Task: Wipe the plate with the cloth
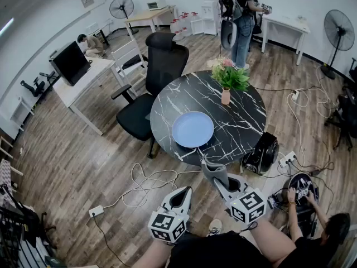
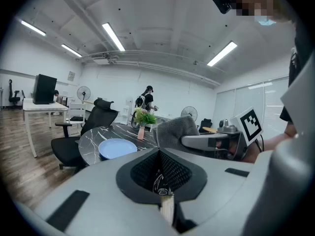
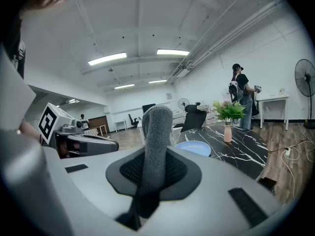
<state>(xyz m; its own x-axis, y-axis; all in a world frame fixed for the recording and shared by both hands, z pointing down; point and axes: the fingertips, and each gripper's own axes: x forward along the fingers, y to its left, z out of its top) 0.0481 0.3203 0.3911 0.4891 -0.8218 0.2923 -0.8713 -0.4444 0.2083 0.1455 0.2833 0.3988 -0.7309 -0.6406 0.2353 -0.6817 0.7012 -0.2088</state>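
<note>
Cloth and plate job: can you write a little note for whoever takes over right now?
Left gripper: shut, empty, held beside the right one.
Right gripper: shut on the grey cloth, which sticks up out of it.
Blue plate: on the black marble table, ahead of both grippers, near the flower vase but apart from it.
Done: the cloth is gripped.
Left: bring the cloth to the plate and wipe it. The cloth is not on the plate yet.

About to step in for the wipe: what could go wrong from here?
Cables lie on the floor before the table: trip hazard. The plate is unsteadied, left claw shut and away, so wiping may slide it. The flower vase stands beyond; a long stroke of the cloth in the right claw might tip it.
</note>
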